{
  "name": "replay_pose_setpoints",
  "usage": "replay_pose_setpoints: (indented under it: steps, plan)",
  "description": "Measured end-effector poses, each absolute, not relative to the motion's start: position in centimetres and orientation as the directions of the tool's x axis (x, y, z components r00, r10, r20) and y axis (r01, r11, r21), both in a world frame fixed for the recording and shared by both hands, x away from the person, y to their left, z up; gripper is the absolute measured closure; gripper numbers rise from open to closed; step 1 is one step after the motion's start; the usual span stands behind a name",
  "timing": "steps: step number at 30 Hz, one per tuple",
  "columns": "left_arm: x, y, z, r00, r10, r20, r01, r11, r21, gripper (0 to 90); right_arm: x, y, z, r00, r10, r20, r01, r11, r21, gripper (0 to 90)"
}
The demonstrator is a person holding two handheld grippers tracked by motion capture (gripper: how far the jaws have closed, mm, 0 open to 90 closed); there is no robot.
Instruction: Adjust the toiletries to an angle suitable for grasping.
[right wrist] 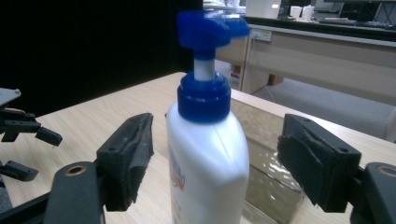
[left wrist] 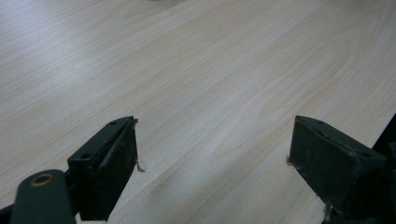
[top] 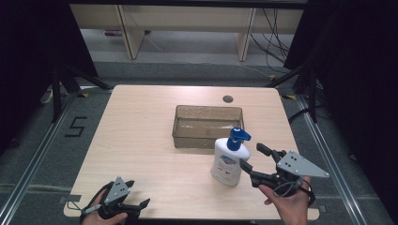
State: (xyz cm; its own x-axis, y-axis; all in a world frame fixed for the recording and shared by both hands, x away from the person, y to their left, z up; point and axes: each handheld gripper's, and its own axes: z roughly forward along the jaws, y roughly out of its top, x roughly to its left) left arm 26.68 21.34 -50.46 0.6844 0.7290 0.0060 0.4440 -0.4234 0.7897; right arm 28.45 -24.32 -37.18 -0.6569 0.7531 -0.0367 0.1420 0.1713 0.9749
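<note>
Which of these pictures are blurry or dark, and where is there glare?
High view: sharp, dark at both sides. Left gripper view: pale sheen on the table, jaws soft. Right gripper view: pump head of the bottle blurred, left background black.

The table has a pale wood-grain top, smooth with a soft matt sheen; the bin toward 12 o'clock on it is clear brownish-tinted plastic, glossy, with a rippled floor. The pump bottle is smooth white plastic with a slight gloss, a printed label on its face and a glossy blue plastic collar and pump head. Both the left gripper and the right gripper are matt black, with rough, frayed pads inside the jaws.
</note>
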Motion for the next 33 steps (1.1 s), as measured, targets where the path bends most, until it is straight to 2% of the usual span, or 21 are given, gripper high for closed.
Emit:
replay_pose_setpoints:
  steps: [3,5,6,9,18,19,24,25,31,32,33]
  plan:
    - [26.7,21.4,-50.5,0.687,0.726,0.009,0.441,-0.427,0.789,14.8,28.7,-24.0,-36.9,-0.671,0.741,-0.002,0.174,0.160,0.972,29.2]
    - [26.7,21.3,-50.5,0.685,0.728,0.007,0.443,-0.424,0.790,14.8,29.0,-24.0,-36.7,-0.672,0.741,-0.018,0.162,0.171,0.972,29.3]
    - [26.7,21.3,-50.5,0.685,0.729,0.006,0.444,-0.423,0.790,14.8,29.0,-23.7,-36.7,-0.678,0.735,0.021,0.187,0.145,0.972,29.5]
    - [26.7,21.3,-50.5,0.687,0.727,0.008,0.442,-0.426,0.789,14.8,29.5,-23.7,-36.5,-0.681,0.732,-0.023,0.144,0.164,0.976,31.1]
    - [26.7,21.4,-50.4,0.691,0.723,0.003,0.444,-0.427,0.788,14.8,30.1,-22.6,-35.7,-0.698,0.716,0.012,0.164,0.144,0.976,33.4]
    - [26.7,21.4,-50.4,0.691,0.723,0.004,0.443,-0.428,0.788,14.8,30.3,-22.5,-35.7,-0.696,0.718,-0.016,0.140,0.157,0.978,33.6]
    - [26.7,21.4,-50.4,0.688,0.725,0.009,0.442,-0.429,0.788,14.8,31.0,-21.9,-35.6,-0.700,0.714,-0.024,0.132,0.162,0.978,34.9]
    - [26.7,21.4,-50.4,0.688,0.725,0.009,0.442,-0.429,0.788,14.8,31.0,-21.8,-35.6,-0.699,0.715,-0.010,0.153,0.163,0.975,35.1]
    - [26.7,21.4,-50.4,0.689,0.724,0.005,0.442,-0.426,0.789,14.8,31.8,-21.5,-35.6,-0.704,0.710,-0.019,0.133,0.158,0.979,37.7]
    - [26.7,21.4,-50.4,0.688,0.725,0.006,0.443,-0.426,0.789,14.8,31.7,-21.3,-35.5,-0.713,0.701,0.024,0.175,0.145,0.974,38.3]
    - [26.6,21.4,-50.4,0.688,0.726,0.005,0.443,-0.424,0.790,14.8,31.7,-21.3,-35.5,-0.711,0.703,0.023,0.173,0.144,0.974,39.0]
